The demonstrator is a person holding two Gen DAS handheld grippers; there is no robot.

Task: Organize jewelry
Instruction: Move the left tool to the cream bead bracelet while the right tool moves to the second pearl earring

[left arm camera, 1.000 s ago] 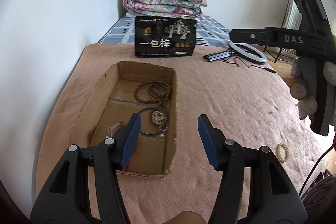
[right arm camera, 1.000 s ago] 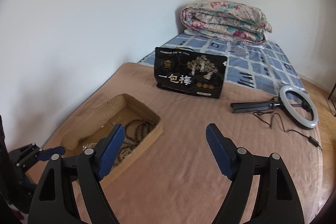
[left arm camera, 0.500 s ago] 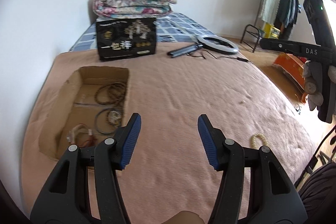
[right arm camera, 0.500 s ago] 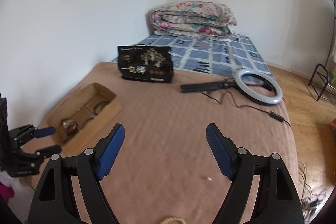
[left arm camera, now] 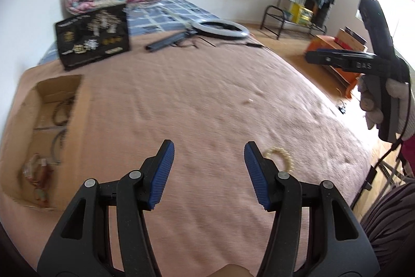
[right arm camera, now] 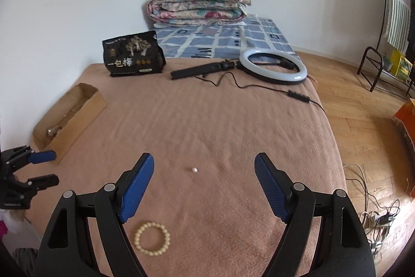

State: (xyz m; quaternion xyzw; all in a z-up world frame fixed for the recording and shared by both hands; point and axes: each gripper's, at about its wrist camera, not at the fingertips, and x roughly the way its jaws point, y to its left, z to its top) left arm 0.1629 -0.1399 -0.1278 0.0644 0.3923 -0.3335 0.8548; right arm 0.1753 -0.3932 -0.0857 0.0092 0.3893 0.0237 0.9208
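Bracelet point(right arm camera: 152, 238) (cream beads) lies on pink blanket point(right arm camera: 207, 121), well apart from cardboard box point(right arm camera: 70, 121). Left gripper point(left arm camera: 208, 160) wide open, empty. Right gripper point(right arm camera: 203, 178) also spread, just beside bracelet.

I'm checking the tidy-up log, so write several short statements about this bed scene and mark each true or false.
1. The cream bead bracelet lies inside the cardboard box. False: it lies on the pink blanket, outside the box.
2. Both the left gripper and the right gripper are open and hold nothing. True.
3. A single loose white bead rests on the blanket ahead of the right gripper. True.
4. The ring light stands upright on its stand. False: it lies flat on the bed.
5. The cardboard box already holds some jewelry. True.
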